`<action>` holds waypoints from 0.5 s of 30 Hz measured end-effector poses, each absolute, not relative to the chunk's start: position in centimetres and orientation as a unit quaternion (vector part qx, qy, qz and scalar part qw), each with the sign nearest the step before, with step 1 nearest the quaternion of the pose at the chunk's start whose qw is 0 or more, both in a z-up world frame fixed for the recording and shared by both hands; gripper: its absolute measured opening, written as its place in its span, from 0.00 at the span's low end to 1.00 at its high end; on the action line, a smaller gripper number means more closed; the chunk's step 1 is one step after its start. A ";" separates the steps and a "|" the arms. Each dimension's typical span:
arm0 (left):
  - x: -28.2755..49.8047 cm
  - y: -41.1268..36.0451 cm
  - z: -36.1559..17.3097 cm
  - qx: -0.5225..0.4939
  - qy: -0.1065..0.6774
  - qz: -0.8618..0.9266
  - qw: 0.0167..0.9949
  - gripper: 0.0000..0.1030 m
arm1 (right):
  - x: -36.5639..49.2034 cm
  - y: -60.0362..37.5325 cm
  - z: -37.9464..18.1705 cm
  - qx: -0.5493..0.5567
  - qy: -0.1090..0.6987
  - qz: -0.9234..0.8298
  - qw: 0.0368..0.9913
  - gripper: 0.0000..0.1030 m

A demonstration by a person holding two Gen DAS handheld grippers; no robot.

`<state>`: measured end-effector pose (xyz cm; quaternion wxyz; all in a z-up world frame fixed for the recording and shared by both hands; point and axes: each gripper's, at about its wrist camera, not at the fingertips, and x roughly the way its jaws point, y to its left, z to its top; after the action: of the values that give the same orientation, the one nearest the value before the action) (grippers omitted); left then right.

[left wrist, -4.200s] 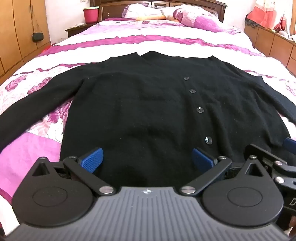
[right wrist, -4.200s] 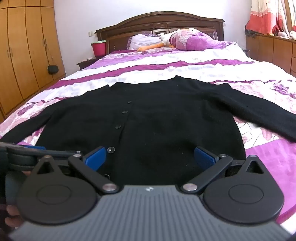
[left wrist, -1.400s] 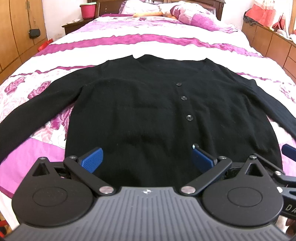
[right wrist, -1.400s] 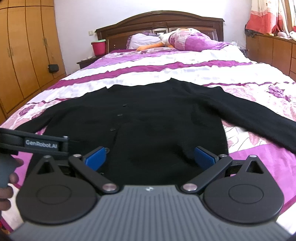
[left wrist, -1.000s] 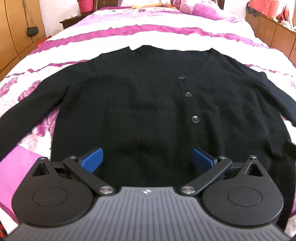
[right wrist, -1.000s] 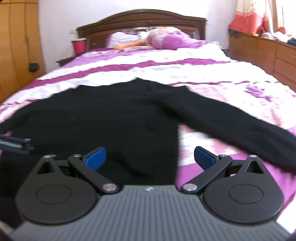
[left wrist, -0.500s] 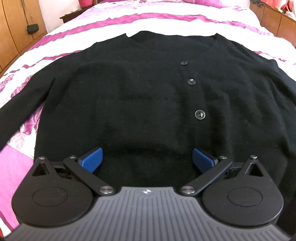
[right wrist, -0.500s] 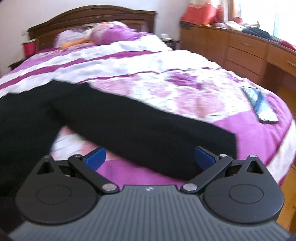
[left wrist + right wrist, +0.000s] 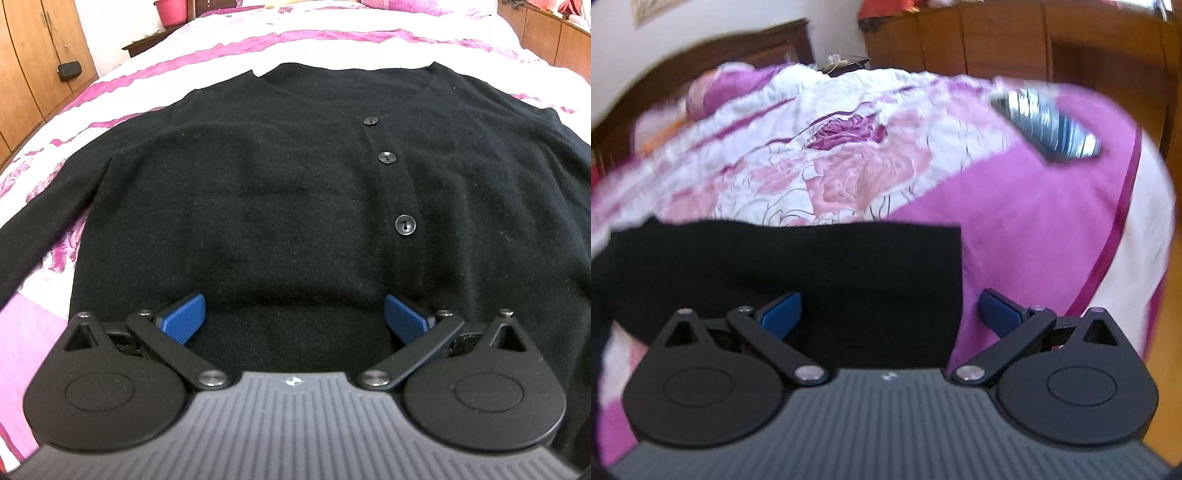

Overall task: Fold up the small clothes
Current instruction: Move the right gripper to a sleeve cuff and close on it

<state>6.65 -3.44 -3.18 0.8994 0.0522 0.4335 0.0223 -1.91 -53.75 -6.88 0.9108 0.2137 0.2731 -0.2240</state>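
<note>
cardigan: black button-front cardigan (image 9: 280,206) lies flat, face up, on the bed (image 9: 258,40); collar toward headboard, hem toward the camera, 3 buttons (image 9: 405,224) showing right of ctr.
left gripper: left gripper (image 9: 295,317) has dropped lower and closer over the cardigan's hem vs ~1 s ago; blue pads spread wide, nothing between them but the hem area below. Whether pads touch the knit: can't tell.
right gripper: right gripper (image 9: 890,314) has swung off the cardigan's body, out to its right sleeve (image 9: 798,280); pads wide apart, straddling the cuff end, cuff edge just inside the right pad. View blurred, so it's prob. mid-move.
sleeve: right sleeve lies out sideways from the cardigan's body, flat on the bedspread; square cuff edge visible.
other: phone-like slab (image 9: 1045,125) lies on the bed beyond the cuff, well apart from the cardigan; too blurred to be sure.
meaning: the approach looks done and the 1st fold is being set up; likely sleeve in across the body, w/ left side perhaps pinning the hem. No fold made yet.
next needs: close on the cuff through both layers, lift low, carry it over the button line w/o dragging the body.
risk: thin knit may slip from the pads or bunch.
</note>
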 end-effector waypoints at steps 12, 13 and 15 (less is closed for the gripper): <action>6.0 -3.5 -3.2 0.060 0.417 0.018 0.907 1.00 | -2.5 -52.2 -6.0 0.197 0.256 -0.217 0.921 0.75; 6.0 -3.5 -3.2 0.060 0.416 0.017 0.907 1.00 | -2.6 -52.1 -5.9 0.195 0.254 -0.215 0.922 0.68; 5.8 -3.4 -3.2 0.059 0.415 0.015 0.908 1.00 | -2.9 -52.2 -5.7 0.198 0.249 -0.216 0.923 0.58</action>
<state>5.76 -3.44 -3.19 0.9079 0.0593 0.4146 0.0155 -2.89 -52.17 -5.65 0.9228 0.1984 0.2493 -0.2165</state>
